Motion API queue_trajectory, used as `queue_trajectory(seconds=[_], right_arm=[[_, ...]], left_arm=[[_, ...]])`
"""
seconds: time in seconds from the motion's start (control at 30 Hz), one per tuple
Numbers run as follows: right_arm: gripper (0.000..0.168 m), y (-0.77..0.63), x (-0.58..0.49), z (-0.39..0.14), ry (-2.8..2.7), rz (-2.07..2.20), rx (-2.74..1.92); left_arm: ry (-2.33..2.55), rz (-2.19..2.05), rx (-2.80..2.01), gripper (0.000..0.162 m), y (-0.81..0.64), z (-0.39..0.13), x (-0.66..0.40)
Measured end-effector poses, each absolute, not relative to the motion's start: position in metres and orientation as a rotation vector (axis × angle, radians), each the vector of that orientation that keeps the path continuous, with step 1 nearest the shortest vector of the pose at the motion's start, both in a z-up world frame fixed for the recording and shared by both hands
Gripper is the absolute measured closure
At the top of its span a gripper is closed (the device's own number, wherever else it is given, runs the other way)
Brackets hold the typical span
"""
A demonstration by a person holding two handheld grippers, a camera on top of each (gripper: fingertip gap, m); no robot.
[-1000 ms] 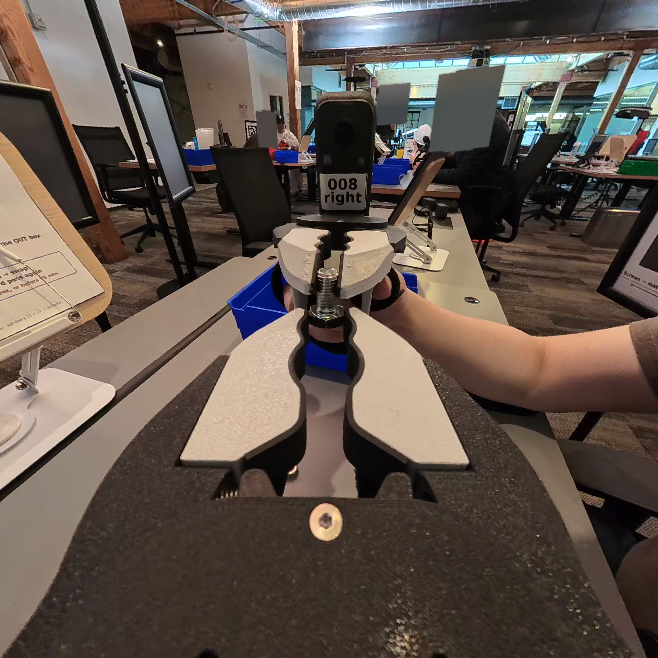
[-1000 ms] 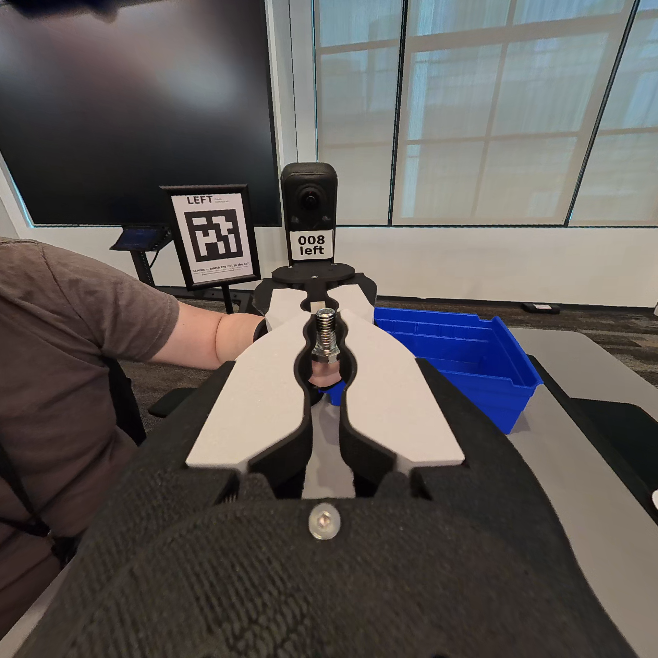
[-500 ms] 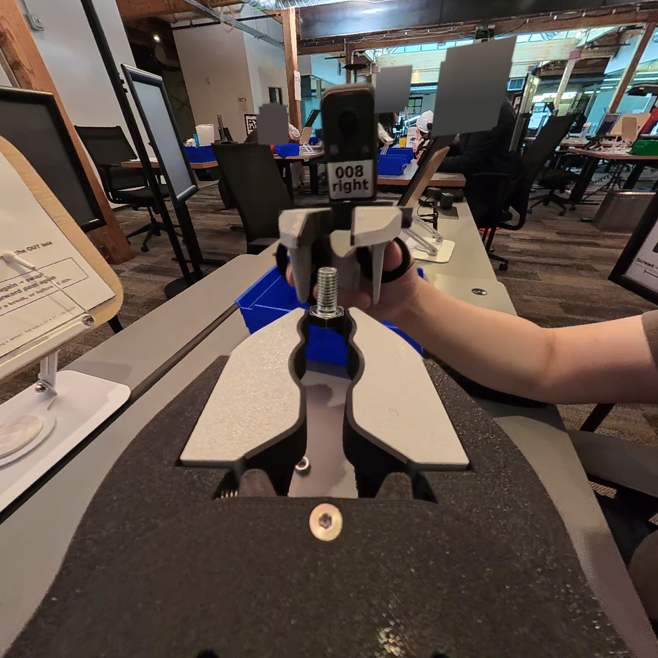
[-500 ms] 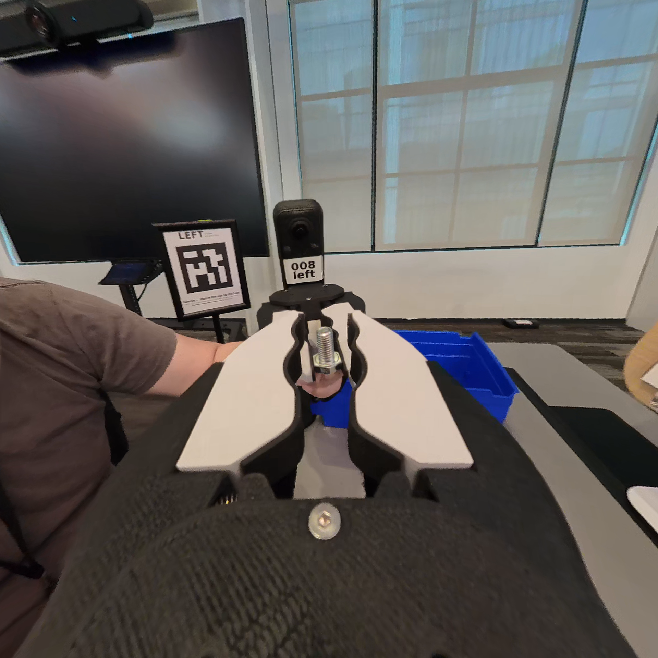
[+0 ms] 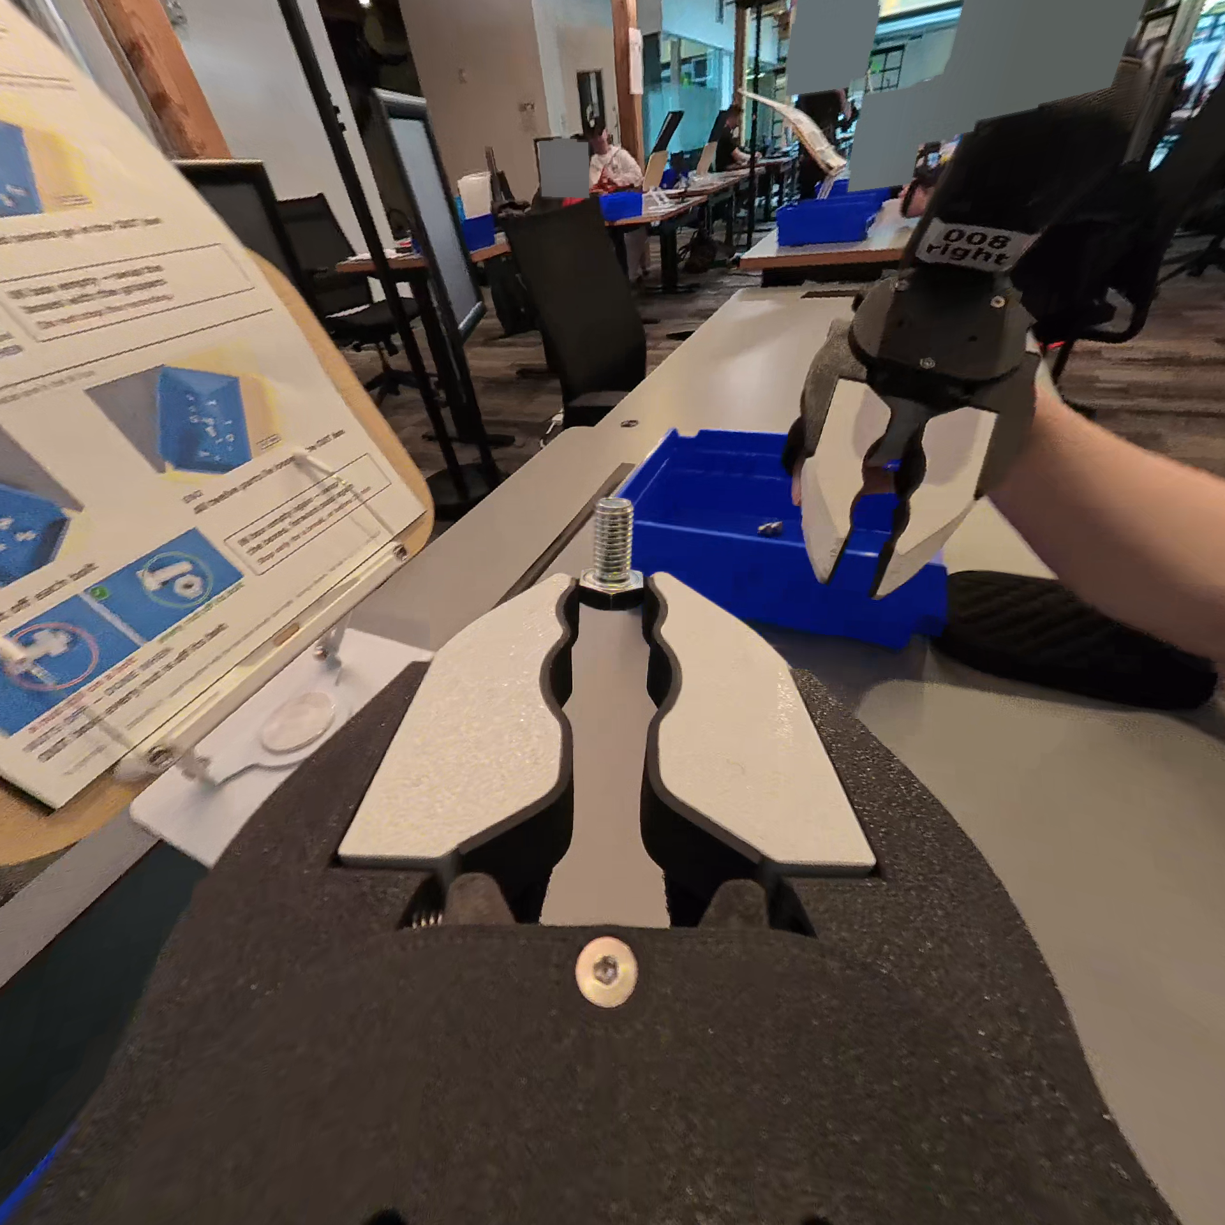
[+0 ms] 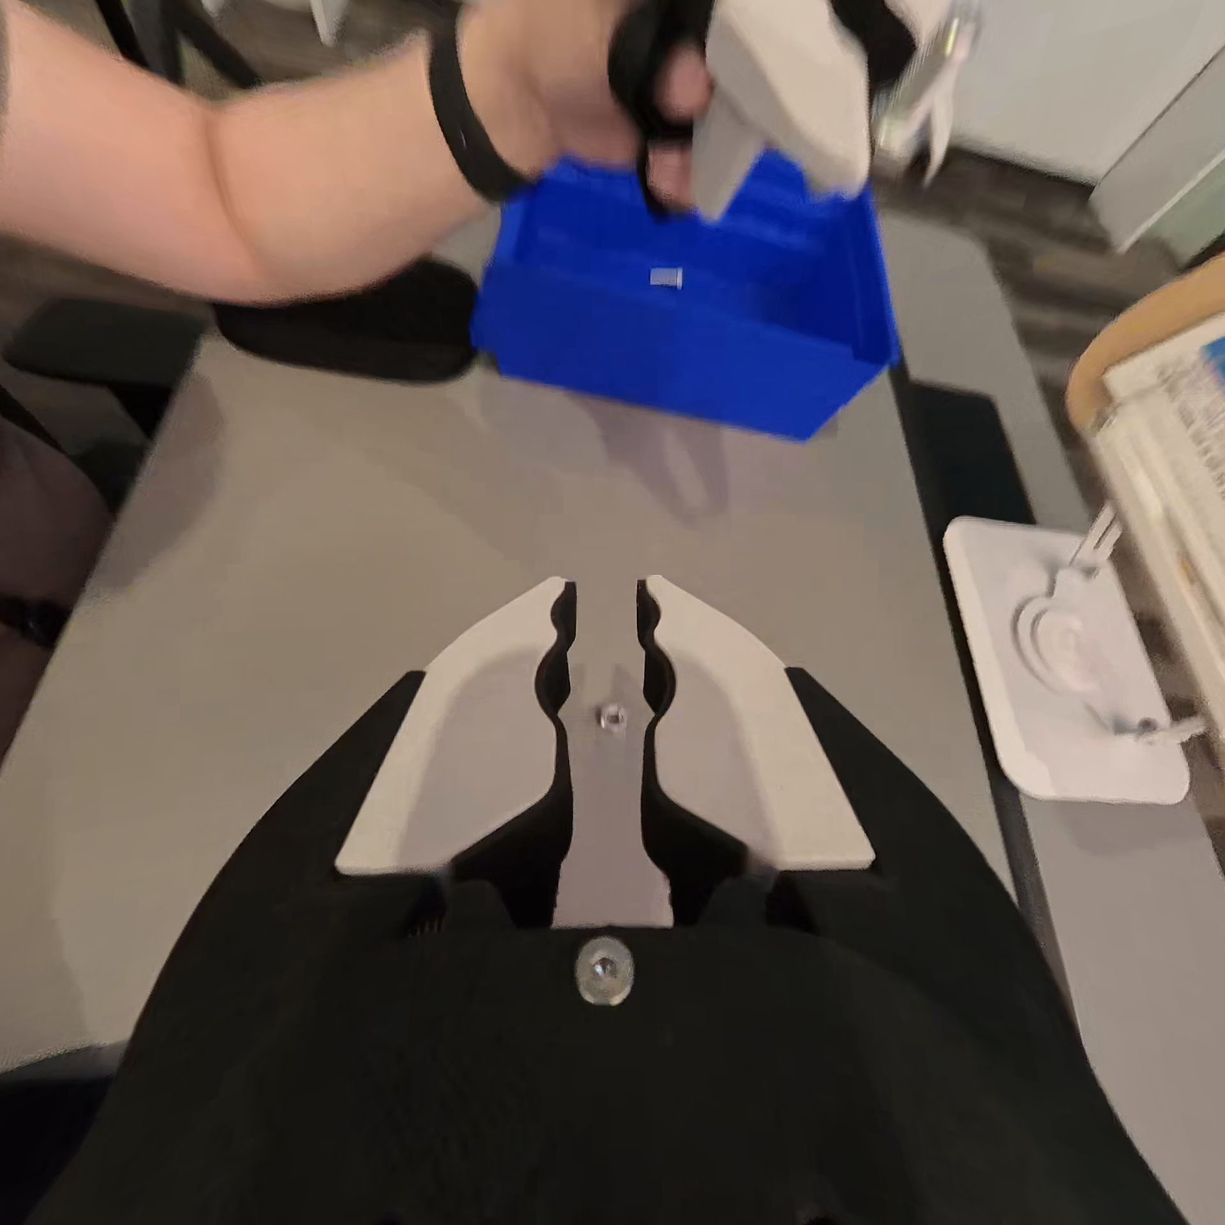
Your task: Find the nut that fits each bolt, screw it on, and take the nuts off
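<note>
My left gripper is shut on a silver bolt that stands upright from the fingertips, threads bare, with a hex piece at its base. My right gripper is open and empty and points down at the grey table. A small silver nut lies on the table between its fingers, touching neither. In the left wrist view the right gripper hangs over the near right corner of the blue bin. The left gripper shows blurred above the bin in the right wrist view.
The blue bin holds a small metal part, which also shows in the left wrist view. An instruction board on a white stand base stands beside the bin. A black pad lies on the bin's other side. My right fingertips sit around 12 centimeters from my left ones.
My right gripper let go of the bolt, pulled away and tipped down toward the table. My left gripper swung left with the bolt still in it.
</note>
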State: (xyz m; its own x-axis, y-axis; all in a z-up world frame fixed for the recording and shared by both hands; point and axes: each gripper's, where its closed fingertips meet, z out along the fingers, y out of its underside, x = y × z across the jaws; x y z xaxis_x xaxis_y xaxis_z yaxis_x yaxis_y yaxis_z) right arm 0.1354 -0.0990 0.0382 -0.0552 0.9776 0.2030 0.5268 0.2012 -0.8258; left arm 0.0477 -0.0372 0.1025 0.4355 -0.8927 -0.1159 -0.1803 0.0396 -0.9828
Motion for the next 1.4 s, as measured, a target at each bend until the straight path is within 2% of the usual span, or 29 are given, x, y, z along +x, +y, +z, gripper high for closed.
queue_trajectory(seconds=[0.17, 0.43, 0.7, 1.4], right_arm=[[0.151, -0.077, 0.137, -0.034, -1.907, 0.495, -1.738], [0.149, -0.066, 0.139, -0.122, -2.252, 0.149, -1.885], [0.144, -0.06, 0.135, -0.138, -2.239, 0.098, -1.983], [0.149, -0.059, 0.135, -0.156, -2.312, 0.004, -2.015]], left_arm=[[0.984, -0.751, -1.449, 0.144, -0.038, 0.102, 0.024], [0.949, -0.746, -1.407, 0.144, -0.044, 0.117, -0.004], [0.95, -0.768, -1.358, 0.144, -0.052, 0.127, -0.004], [0.967, -0.817, -1.335, 0.144, -0.058, 0.131, -0.003]])
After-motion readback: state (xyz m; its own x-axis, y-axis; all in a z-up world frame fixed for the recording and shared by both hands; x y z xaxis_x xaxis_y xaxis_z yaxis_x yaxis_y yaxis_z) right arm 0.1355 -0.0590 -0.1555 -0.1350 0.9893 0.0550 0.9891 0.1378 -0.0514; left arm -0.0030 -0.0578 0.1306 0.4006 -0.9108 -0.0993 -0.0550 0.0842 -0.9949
